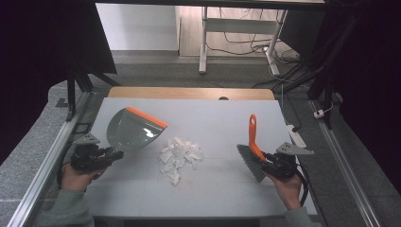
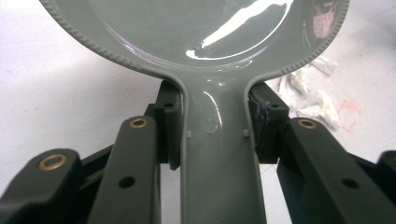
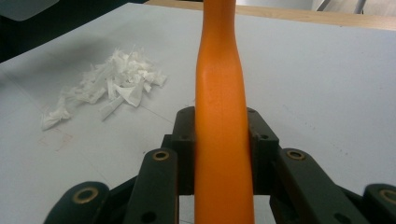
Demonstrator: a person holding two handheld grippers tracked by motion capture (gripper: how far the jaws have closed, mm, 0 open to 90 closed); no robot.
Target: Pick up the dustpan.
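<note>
- Left gripper [image 1: 115, 154], near the table's left edge, has its jaws clamped on the handle of the grey dustpan [image 1: 130, 128]; its own view shows both pads pressed against the handle's sides, just below where it widens into the pan.
- Dustpan's orange lip faces the table's far right, with the pan tilted up off the white table [image 1: 217, 189].
- Right gripper [image 1: 263, 158], near the right edge, is closed on the orange handle of the brush [image 1: 253, 151]; its own view shows the handle squeezed between both pads [image 3: 182, 140].
- Brush handle rises toward the far edge, and the grey bristles angle down toward the near edge, left of the gripper.
- Shredded white paper scraps [image 1: 179, 156] lie in a loose heap around the table's middle, between dustpan and brush, touching neither.
</note>
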